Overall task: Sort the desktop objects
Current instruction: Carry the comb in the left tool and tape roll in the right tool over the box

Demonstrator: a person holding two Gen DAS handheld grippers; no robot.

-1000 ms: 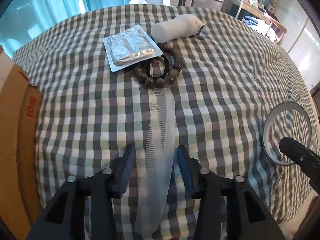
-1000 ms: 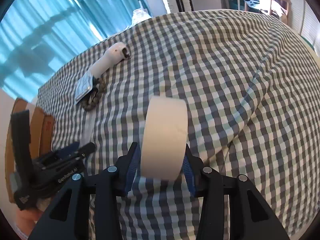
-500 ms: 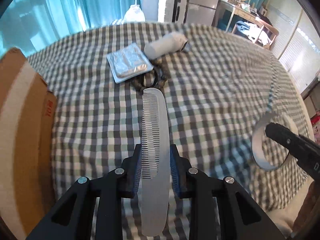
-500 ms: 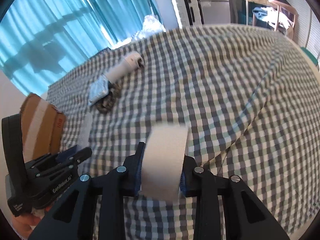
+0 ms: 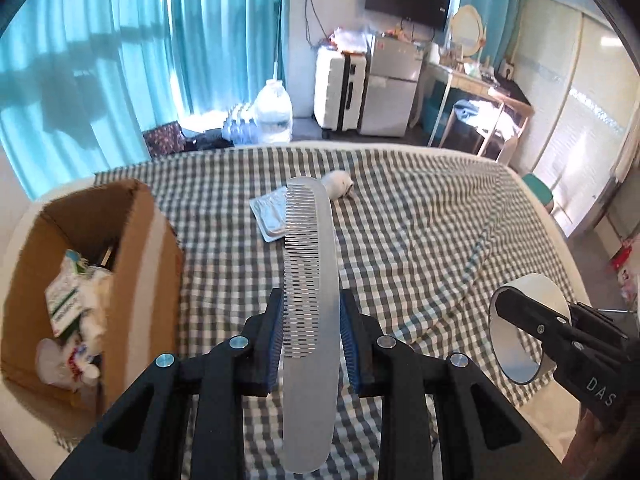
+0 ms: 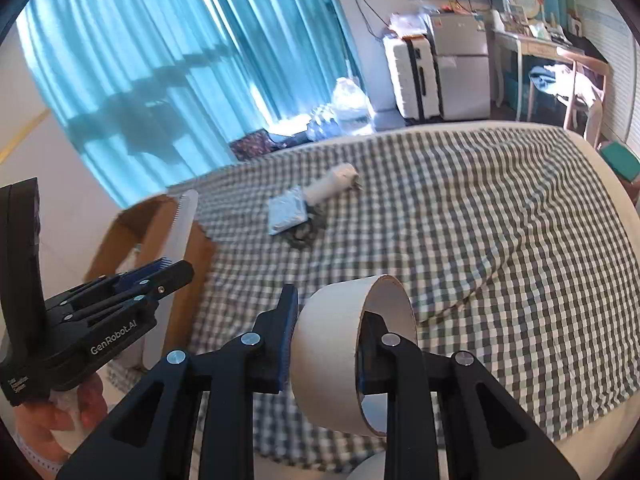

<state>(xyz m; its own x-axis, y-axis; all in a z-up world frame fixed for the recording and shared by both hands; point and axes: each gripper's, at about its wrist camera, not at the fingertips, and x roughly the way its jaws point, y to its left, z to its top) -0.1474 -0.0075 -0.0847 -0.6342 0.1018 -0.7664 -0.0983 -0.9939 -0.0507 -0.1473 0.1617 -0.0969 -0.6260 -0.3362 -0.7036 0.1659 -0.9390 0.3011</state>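
Note:
My left gripper (image 5: 310, 320) is shut on a long pale grey comb (image 5: 310, 264), held lengthwise above the checked cloth (image 5: 420, 240). The left gripper (image 6: 160, 276) and the comb (image 6: 182, 224) also show at the left of the right wrist view, in front of the cardboard box (image 6: 148, 220). My right gripper (image 6: 328, 336) holds a cream tape roll (image 6: 328, 356) off the cloth. One pad is outside the roll's wall and the other inside the ring, and the jaws are closing. In the left wrist view the tape roll (image 5: 548, 286) hangs at the right.
An open cardboard box (image 5: 132, 240) with several packets in it stands at the cloth's left edge. Farther back lie a silver blister pack (image 5: 268, 216), a white cylindrical device (image 5: 338, 184) and a dark bead bracelet (image 6: 304, 234). Beyond the table are curtains, a suitcase and a water bottle.
Both grippers have risen and tilted up, lifting the comb and the tape roll off the cloth. The left jaws closed on the comb, the right jaws narrowed on the roll. The box came into view.

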